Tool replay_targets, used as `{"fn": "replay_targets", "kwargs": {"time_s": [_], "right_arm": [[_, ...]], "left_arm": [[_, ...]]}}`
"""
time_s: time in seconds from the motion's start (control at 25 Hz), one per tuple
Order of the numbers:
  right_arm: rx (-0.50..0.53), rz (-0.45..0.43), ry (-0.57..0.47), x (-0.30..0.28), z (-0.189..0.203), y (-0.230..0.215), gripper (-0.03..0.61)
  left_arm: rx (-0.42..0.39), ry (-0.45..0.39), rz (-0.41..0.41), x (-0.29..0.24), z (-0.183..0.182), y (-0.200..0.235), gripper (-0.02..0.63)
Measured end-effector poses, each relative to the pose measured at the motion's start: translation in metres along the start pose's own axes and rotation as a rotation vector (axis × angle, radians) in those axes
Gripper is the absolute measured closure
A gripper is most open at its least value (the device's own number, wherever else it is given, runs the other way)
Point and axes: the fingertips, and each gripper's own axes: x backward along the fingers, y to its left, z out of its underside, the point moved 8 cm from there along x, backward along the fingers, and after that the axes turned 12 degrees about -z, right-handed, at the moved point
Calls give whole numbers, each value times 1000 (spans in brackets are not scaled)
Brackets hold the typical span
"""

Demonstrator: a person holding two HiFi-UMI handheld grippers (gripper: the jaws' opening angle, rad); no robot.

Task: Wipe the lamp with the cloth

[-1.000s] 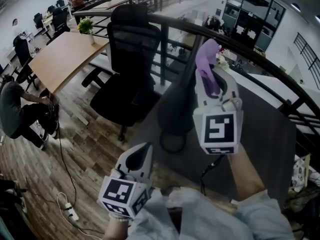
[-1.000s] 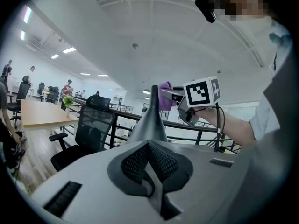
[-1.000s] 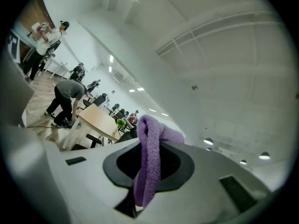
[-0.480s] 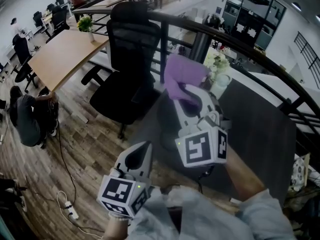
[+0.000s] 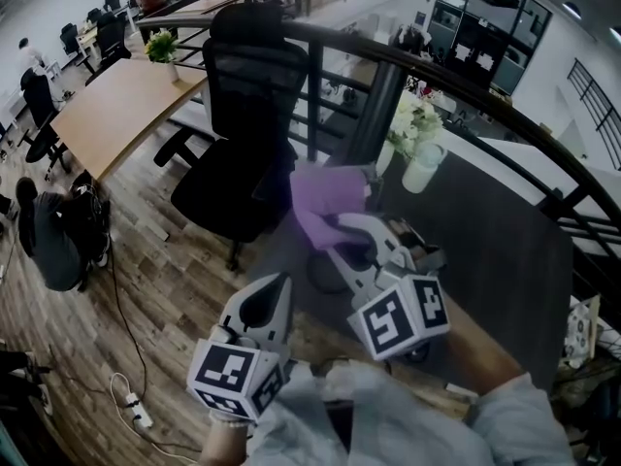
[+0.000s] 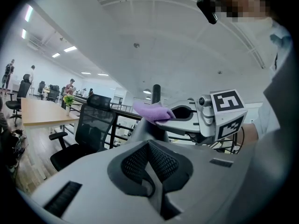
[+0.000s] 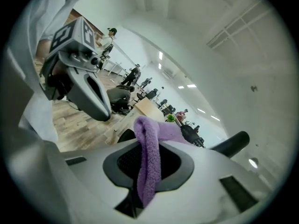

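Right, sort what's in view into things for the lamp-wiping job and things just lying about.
For the job: purple cloth, lamp, right hand-held gripper shut on the cloth.
Lying about: flower vase, office chair, wooden table, idle left hand-held gripper.

Left claw [image 5: 276,292] low, jaws together — right claw [image 5: 340,234] forward, clamped on cloth [image 5: 315,197].

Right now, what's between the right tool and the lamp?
The purple cloth: clamped in the right tool, it lies over the grey lamp, seen in the left gripper view.
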Motion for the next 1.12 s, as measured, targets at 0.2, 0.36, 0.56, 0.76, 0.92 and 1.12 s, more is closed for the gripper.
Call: {"fn": "replay_targets", "kwargs": {"time_s": [0.2,0.36,0.56,0.76,0.92,1.12], "right_arm": [[-32,-37,-28,11,5,11,526],[-124,110,-93,36,7,0,526],[-209,351,-131,67,11,-32,526],[-243,558,-64,88,13,-76,527],[-192,706,-12,98,6,-114,526],[10,710,63,80,-15,-140,526]], "left_arm": [[-19,2,7,-4,4,0,614],[-16,17,17,-7,3,-2,614],[-44,-20,24,-12,-1,-2,614],[-34,-4,45,-11,-3,-8,614],[-30,-14,45,-10,-6,-8,614],[-24,-20,33,-6,-5,-6,614]]}}
